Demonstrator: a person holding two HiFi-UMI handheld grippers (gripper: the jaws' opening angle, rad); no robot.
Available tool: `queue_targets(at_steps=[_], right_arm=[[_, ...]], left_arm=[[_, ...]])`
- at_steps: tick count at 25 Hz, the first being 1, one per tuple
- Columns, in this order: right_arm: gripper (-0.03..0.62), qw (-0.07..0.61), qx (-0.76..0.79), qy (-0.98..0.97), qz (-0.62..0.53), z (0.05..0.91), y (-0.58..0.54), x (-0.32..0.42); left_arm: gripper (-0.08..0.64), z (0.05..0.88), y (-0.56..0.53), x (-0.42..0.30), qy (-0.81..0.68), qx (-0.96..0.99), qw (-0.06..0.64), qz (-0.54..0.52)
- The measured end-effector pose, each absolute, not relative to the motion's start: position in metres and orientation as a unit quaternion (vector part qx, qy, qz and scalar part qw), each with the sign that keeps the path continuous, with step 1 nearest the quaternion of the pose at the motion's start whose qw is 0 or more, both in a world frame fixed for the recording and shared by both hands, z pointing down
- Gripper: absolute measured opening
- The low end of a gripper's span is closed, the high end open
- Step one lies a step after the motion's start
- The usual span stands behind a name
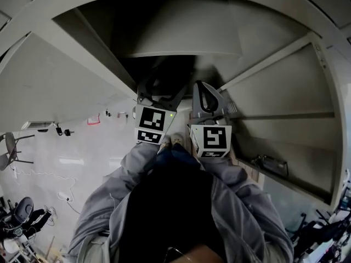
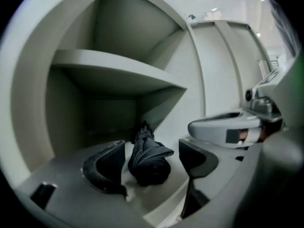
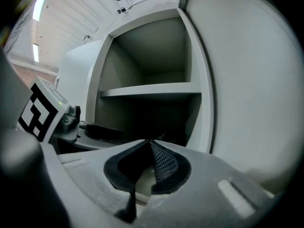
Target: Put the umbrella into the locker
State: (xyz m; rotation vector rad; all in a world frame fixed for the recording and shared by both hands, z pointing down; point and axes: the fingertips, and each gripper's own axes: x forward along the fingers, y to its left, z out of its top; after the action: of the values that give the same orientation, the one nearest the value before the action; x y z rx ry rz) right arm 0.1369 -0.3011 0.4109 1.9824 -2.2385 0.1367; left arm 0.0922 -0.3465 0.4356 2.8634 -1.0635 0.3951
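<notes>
Left tool [image 2: 152, 143] spread clear of folded black fabric umbrella [image 2: 149, 163] at twelve o'clock in grey metal locker [image 2: 61, 108]; likely light, soft, pinchable mid-bundle.

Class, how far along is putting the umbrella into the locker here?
Done: the umbrella lies inside the locker, under its shelf. In hand: nothing. The left gripper is open, fingers either side of it, not touching; the right gripper is shut, empty. Left: probably just withdrawing.

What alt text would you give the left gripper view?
A folded dark umbrella lies on the floor of an open grey locker, under a shelf, between the open jaws of the left tool. The right tool shows at the right edge.
</notes>
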Motion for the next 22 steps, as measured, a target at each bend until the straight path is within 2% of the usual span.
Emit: queue_targets(at_steps=[3, 4, 5, 6, 8, 11, 22], right_arm=[[0.003, 0.072, 0.652, -0.753, 0.049, 0.413, -0.3, 0.127], [0.003, 0.072, 0.65, -0.755, 0.048, 0.414, -0.299, 0.124], [0.003, 0.073, 0.648, -0.757, 0.047, 0.414, -0.298, 0.122], [0.003, 0.074, 0.647, -0.758, 0.044, 0.414, -0.297, 0.12], [0.003, 0.072, 0.645, -0.76, 0.036, 0.409, -0.294, 0.117], [0.003, 0.062, 0.645, -0.761, 0.025, 0.395, -0.287, 0.111], [0.003, 0.023, 0.671, -0.741, -0.022, 0.336, -0.232, 0.122]], left_arm=[[0.34, 0.431, -0.338, 0.076, -0.359, 0.925, 0.029, 0.119], [0.275, 0.427, -0.334, 0.069, -0.367, 0.923, 0.027, 0.11], [0.153, 0.422, -0.331, 0.063, -0.375, 0.921, 0.026, 0.097], [0.083, 0.417, -0.328, 0.056, -0.383, 0.92, 0.026, 0.081], [0.034, 0.405, -0.322, 0.045, -0.397, 0.916, 0.026, 0.058], [0.008, 0.387, -0.311, 0.03, -0.414, 0.909, 0.021, 0.037], [0.006, 0.324, -0.25, 0.003, -0.422, 0.906, 0.029, -0.016]])
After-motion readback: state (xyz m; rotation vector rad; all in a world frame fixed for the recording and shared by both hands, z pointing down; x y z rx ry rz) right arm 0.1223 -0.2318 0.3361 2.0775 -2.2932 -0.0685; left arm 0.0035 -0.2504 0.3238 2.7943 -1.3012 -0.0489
